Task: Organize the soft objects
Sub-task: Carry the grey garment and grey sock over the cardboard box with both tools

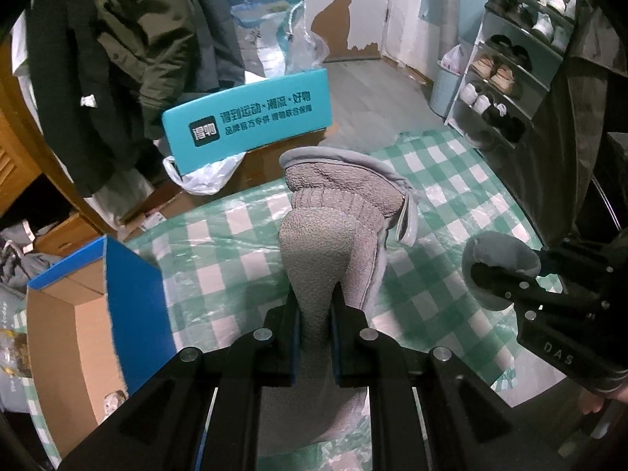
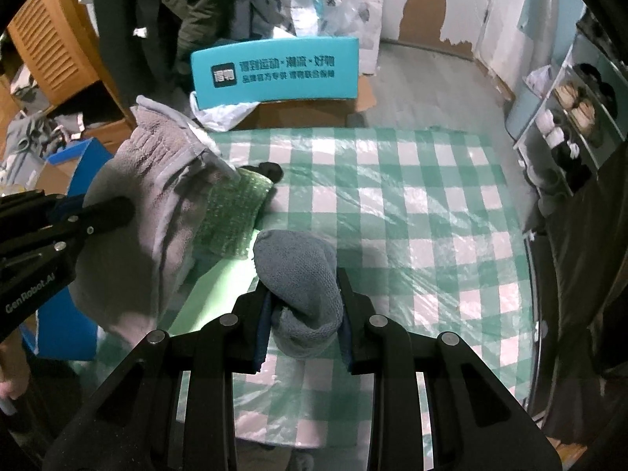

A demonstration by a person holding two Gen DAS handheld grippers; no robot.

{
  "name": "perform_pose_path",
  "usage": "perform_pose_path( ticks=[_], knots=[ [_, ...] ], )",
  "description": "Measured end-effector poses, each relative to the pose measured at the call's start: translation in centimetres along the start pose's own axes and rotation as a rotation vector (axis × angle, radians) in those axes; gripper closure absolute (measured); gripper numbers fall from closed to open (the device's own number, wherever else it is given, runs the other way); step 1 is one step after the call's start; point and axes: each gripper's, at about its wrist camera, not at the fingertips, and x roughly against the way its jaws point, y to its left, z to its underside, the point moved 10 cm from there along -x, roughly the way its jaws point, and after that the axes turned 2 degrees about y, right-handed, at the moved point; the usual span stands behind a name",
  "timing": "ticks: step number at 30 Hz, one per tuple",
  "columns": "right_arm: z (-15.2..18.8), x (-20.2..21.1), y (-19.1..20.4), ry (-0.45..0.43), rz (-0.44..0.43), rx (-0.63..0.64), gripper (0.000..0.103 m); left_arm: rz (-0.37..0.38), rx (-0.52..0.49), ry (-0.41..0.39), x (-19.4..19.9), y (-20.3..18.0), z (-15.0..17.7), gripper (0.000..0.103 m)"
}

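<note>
Gripping the fleece glove (image 1: 333, 235) lengthwise, the left gripper (image 1: 316, 337) hangs beside the right gripper (image 2: 304, 325), clamped on a grey sock (image 2: 302, 274).

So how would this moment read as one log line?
left gripper: shut on fuzzy grey glove | right gripper: shut on blue-grey knit sock | both above green checked tablecloth

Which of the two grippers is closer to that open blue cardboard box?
The left. The left gripper, clamping the grey fleece glove, sits right beside the blue cardboard box. The right gripper, holding a grey sock, is farther over the checked tablecloth.
</note>
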Motion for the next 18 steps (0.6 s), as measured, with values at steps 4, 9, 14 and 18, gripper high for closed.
perform_pose_path(
  ticks=[4,9,14,18],
  knots=[
    [-0.2,0.9,0.8,-0.015,-0.006,0.017,0.076,-0.028,0.001,-0.02,1.1,0.9,0.3,0.091],
    [-0.4,1.6,1.9,-0.028,-0.013,0.038,0.076,-0.042,0.006,-0.043,2.4,1.9,0.4,0.091],
    [-0.7,2.3,2.9,-0.04,-0.023,0.053,0.076,-0.045,0.02,-0.053,3.3,2.6,0.7,0.091],
    [-1.0,2.9,3.9,-0.052,-0.035,0.07,0.076,-0.044,0.034,-0.066,4.3,3.4,0.8,0.091]
  ],
)
